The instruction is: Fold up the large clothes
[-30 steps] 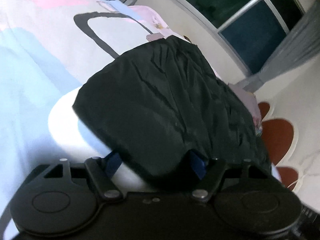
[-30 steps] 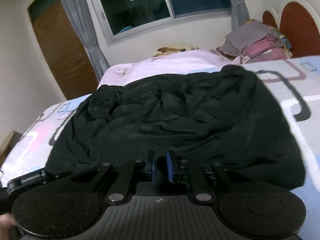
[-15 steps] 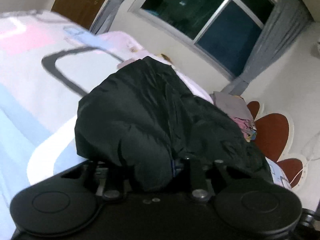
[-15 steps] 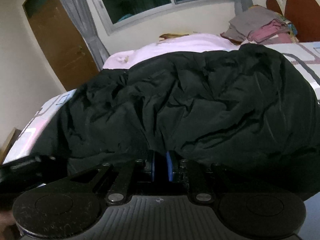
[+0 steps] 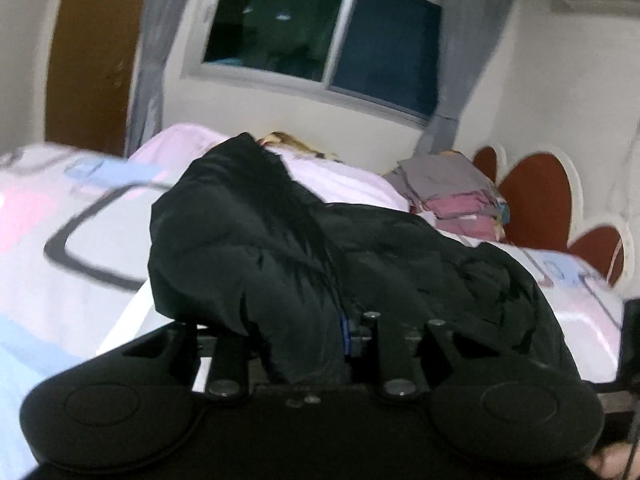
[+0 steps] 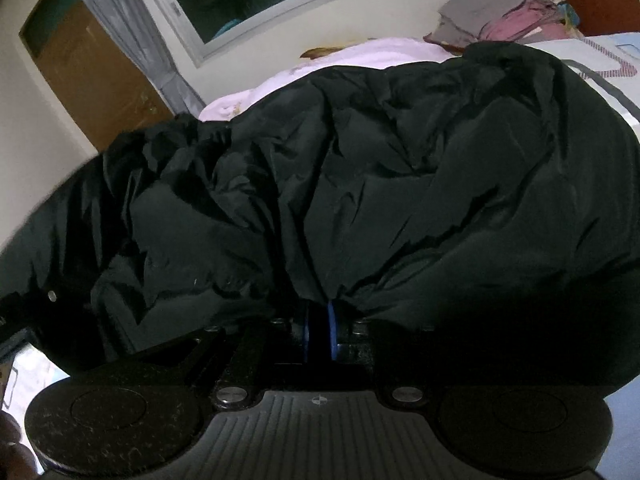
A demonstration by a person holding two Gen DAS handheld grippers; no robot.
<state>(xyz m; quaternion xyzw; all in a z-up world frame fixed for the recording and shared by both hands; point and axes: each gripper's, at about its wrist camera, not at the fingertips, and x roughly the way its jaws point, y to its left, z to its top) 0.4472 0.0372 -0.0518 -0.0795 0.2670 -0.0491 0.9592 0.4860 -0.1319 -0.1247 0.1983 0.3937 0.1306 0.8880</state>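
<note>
Crumpled black nylon garment [image 6: 400,168] heaped on pastel-patterned bedsheet [image 5: 60,240] — stack of folded grey and pink clothes [image 5: 452,192] beyond. Left gripper [image 5: 316,332] and right gripper [image 6: 319,320] both clenched on garment's near edge — right jaws just closing on the fabric.

black garment [image 5: 280,248] hides left tongs [image 5: 320,328] tips; bedsheet [image 5: 60,220] perhaps motion-blurred.

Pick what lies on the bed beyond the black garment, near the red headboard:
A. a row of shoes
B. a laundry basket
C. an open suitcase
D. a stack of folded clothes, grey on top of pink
D: behind the black garment, a stack of folded clothes sits on the bed beside the headboard, with grey pieces over pink ones.
</note>
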